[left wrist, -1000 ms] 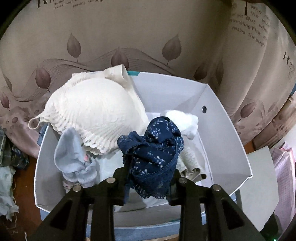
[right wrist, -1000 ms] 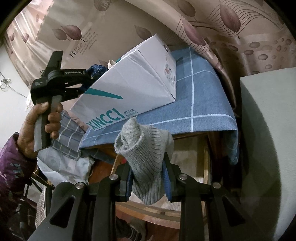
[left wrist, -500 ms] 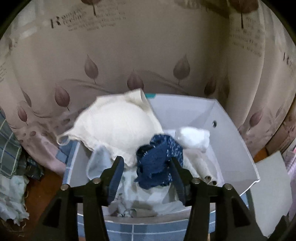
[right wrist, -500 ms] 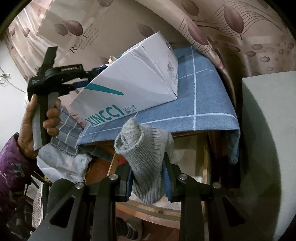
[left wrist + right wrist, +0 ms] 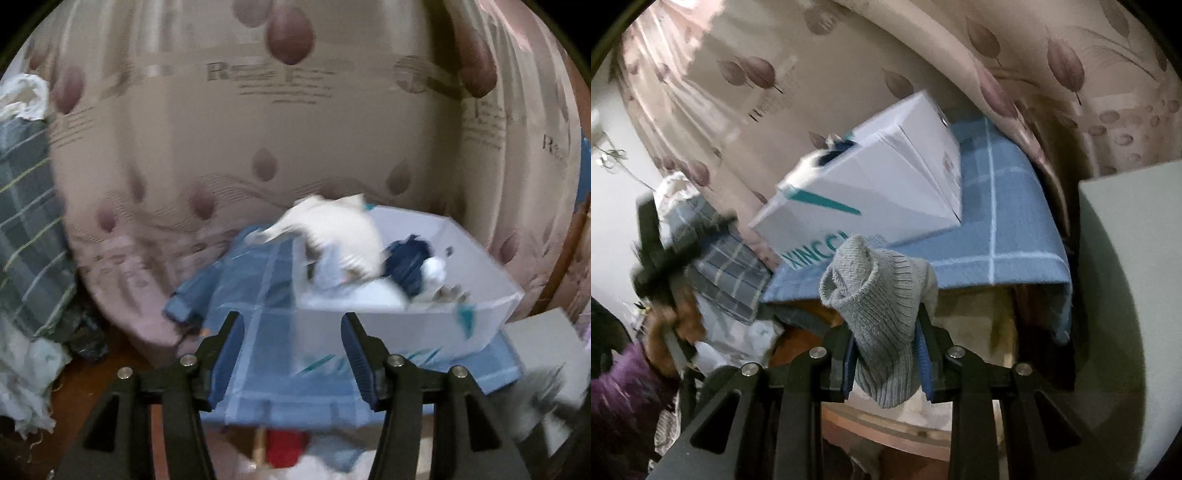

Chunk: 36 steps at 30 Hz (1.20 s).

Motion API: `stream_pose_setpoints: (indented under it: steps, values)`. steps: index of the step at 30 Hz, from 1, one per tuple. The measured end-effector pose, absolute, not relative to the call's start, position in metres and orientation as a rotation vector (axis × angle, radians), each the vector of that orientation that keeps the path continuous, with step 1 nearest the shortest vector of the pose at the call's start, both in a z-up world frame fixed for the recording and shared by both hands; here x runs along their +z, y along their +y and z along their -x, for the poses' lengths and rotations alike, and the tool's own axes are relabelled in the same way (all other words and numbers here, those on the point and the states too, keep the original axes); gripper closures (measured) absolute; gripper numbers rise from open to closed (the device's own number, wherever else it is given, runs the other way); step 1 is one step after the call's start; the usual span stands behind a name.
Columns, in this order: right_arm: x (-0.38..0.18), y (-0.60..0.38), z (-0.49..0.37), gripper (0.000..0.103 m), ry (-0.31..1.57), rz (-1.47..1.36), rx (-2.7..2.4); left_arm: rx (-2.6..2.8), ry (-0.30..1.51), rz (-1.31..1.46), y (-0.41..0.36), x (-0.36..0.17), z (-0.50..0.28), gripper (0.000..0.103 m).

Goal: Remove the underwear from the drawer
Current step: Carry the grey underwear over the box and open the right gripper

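Beside the white cardboard box (image 5: 406, 325) | left gripper (image 5: 291, 354) just opened, empty | right gripper (image 5: 886, 354) clamped grey knitted sock (image 5: 882, 302) | next: re-grasp navy floral underwear (image 5: 410, 258).

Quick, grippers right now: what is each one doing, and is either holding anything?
Left gripper: open, nothing between its fingers; its jaws have just been opening.
Right gripper: shut on the grey knitted garment.

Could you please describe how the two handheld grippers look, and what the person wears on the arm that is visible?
Both the left gripper and the right gripper have black angular frames with triangular cut-outs and round silver bolts. Their fingers carry ribbed blue pads on the inner faces. No cables are visible. In the right wrist view, the person's purple sleeve appears at the lower left, blurred.
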State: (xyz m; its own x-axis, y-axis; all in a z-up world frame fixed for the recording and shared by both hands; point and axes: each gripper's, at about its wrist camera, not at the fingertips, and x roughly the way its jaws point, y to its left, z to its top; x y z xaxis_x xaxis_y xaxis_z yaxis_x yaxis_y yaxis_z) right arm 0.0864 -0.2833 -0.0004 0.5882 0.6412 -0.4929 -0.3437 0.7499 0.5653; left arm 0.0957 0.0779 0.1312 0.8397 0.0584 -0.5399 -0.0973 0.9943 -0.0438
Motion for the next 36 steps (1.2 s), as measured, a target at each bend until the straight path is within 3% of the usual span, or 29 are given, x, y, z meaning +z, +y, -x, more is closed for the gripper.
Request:
stream_pose_setpoints:
  steps: [10,15,33,36]
  values:
    - [0.090,-0.255,-0.110,0.077,0.645,-0.352,0.659,0.191,0.637,0.140,0.142,0.071,-0.055,0.047]
    - [0.126,-0.229,-0.162,0.076,0.656,-0.293,0.640,0.196,0.599,0.213,0.155,0.070,-0.045,0.047]
    - [0.073,-0.172,-0.292,0.077,0.870,-0.119,0.405,0.184,0.616,0.329,0.176,0.066,-0.046,0.047]
    - [0.076,-0.171,-0.291,0.069,0.833,-0.106,0.385,0.181,0.615,0.319,0.173,0.066,-0.048,0.047]
